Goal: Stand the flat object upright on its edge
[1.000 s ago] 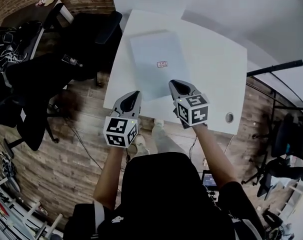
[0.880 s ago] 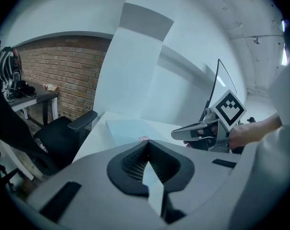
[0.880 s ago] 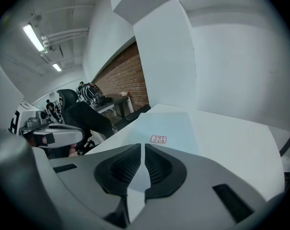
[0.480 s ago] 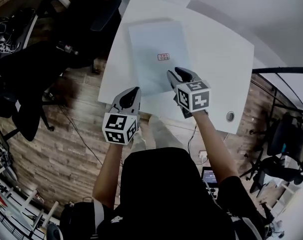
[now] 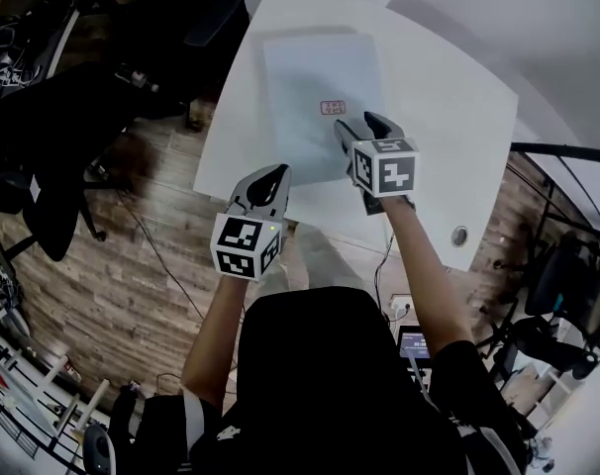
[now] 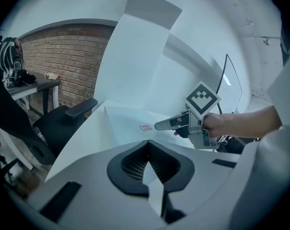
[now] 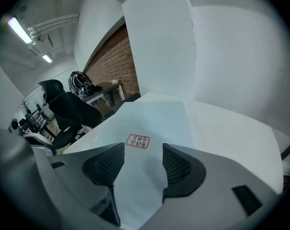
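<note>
No word or number can be read with certainty. The only print is a small label (image 5: 332, 108) with a red frame and two rows of red characters. It stands on the pale flat sheet (image 5: 315, 67), near its middle and a little to the right. The characters are too small and blurred to read, also in the right gripper view (image 7: 138, 141). The left cube (image 5: 246, 248) and the right cube (image 5: 384, 166), both nearer to the person than the label, bear black-and-white square markers. These are block patterns, not letters or digits.
</note>
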`<state>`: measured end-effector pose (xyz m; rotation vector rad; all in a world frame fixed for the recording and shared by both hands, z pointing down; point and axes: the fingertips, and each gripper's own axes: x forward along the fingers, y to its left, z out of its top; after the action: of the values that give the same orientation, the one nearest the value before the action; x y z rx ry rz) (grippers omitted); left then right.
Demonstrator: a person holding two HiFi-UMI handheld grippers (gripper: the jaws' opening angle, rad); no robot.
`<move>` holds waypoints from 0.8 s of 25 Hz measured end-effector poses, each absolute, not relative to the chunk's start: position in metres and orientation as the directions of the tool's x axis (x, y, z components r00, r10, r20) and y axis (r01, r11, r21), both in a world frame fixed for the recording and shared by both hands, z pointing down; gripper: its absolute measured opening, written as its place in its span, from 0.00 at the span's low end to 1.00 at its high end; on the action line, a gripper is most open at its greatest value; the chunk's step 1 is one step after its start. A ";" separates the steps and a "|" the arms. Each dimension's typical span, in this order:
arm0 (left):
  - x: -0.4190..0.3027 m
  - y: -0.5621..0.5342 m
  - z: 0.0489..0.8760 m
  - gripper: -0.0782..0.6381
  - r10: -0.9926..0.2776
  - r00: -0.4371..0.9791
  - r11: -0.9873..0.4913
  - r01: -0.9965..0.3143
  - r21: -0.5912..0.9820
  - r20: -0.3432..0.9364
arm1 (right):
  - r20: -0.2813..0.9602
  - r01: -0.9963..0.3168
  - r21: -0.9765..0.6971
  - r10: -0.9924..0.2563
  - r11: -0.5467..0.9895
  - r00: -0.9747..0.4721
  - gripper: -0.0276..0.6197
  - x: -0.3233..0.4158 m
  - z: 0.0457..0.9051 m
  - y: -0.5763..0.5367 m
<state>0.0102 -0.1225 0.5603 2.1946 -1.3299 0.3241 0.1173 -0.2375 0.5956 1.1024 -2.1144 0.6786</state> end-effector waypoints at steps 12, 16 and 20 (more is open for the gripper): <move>0.015 -0.127 0.571 0.12 -0.734 0.475 -0.340 -0.876 0.342 0.486 | 0.792 -0.856 -0.096 -0.481 0.508 -0.375 0.44 0.125 0.621 -0.244; 0.013 -0.127 0.570 0.12 -0.740 0.464 -0.327 -0.881 0.343 0.487 | 0.797 -0.854 -0.067 -0.487 0.516 -0.357 0.44 0.125 0.623 -0.244; 0.008 -0.123 0.571 0.12 -0.748 0.442 -0.299 -0.890 0.344 0.495 | 0.798 -0.843 -0.062 -0.480 0.533 -0.363 0.44 0.125 0.625 -0.243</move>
<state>0.0079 -0.1234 0.5712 2.1211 -1.3685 0.3220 0.1245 -0.2435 0.6253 1.0710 -2.0186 0.6137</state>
